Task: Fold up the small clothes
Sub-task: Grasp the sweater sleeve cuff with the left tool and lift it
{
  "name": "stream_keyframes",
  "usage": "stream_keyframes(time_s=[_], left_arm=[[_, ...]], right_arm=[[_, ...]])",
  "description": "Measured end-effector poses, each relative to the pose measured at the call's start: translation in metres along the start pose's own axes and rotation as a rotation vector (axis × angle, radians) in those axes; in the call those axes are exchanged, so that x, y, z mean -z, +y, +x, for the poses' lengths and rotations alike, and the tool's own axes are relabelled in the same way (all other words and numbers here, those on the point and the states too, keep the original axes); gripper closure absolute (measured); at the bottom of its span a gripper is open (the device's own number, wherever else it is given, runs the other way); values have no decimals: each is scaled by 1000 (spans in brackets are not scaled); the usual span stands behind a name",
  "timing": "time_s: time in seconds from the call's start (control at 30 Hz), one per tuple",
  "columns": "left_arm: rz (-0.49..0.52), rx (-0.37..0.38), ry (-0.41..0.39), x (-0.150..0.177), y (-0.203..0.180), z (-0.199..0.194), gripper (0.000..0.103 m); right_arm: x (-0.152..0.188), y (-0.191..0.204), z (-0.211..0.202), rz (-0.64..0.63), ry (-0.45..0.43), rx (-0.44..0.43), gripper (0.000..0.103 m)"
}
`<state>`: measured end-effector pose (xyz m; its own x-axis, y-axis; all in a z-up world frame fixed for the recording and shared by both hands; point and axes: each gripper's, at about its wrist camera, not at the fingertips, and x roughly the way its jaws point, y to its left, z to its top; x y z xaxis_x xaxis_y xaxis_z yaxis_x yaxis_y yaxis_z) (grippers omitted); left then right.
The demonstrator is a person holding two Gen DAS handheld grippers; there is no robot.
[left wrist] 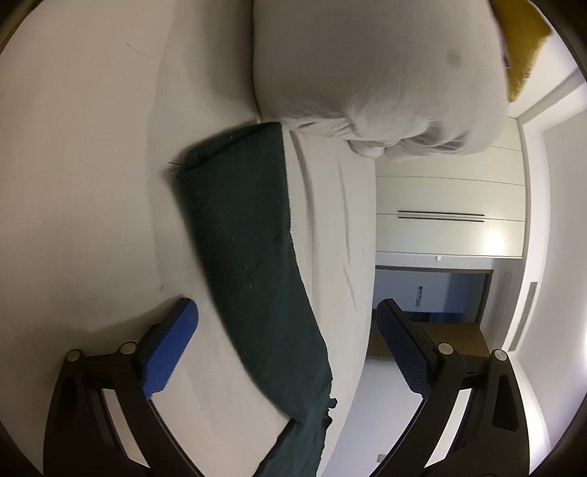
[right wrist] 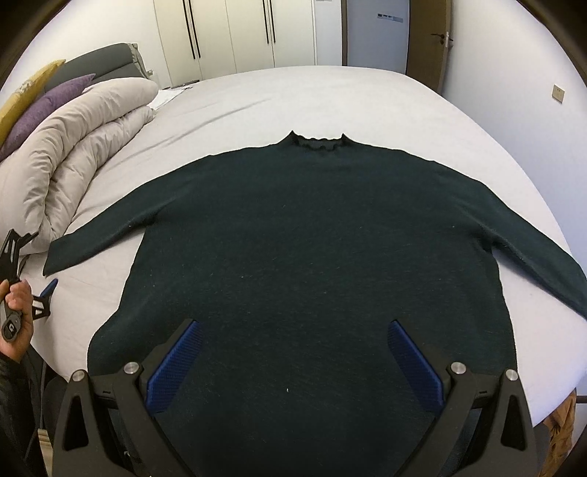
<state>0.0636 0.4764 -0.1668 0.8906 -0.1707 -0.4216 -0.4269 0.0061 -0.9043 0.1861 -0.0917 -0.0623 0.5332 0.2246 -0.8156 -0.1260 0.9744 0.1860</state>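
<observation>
A dark green sweater (right wrist: pixel 312 257) lies flat on the bed with its collar away from me and both sleeves spread out. My right gripper (right wrist: pixel 293 326) is open and empty above the sweater's lower body. My left gripper (left wrist: pixel 286 312) is open and empty, its jaws on either side of the left sleeve (left wrist: pixel 249 242), near the cuff. The left gripper also shows at the left edge of the right wrist view (right wrist: pixel 33 293), held in a hand beside the sleeve end.
The bed sheet (right wrist: pixel 293 99) is light grey. A folded beige duvet (right wrist: pixel 80 146) lies at the left, close to the left sleeve, with purple and yellow pillows (right wrist: pixel 40 102) behind it. Wardrobes (right wrist: pixel 234 33) and a door stand beyond the bed.
</observation>
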Motion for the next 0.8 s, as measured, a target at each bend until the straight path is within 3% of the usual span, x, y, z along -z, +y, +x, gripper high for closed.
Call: stream_keyframes(time_s=[0.23, 0.4, 0.6, 0.7, 0.8], left_arm=[[-57, 70, 9, -14, 10, 16, 35], [-87, 114, -45, -22, 24, 11, 40], [-31, 42, -104, -24, 11, 20, 44], [46, -62, -114, -14, -8, 30, 75], [226, -159, -107, 4, -41, 46, 85]], right_arm=[[2, -4, 7, 17, 7, -5, 0], [3, -7, 13, 27, 12, -16, 0], [2, -9, 17, 34, 9, -28, 0], [2, -12, 15, 38, -7, -43, 1], [1, -22, 16, 58, -10, -70, 5]])
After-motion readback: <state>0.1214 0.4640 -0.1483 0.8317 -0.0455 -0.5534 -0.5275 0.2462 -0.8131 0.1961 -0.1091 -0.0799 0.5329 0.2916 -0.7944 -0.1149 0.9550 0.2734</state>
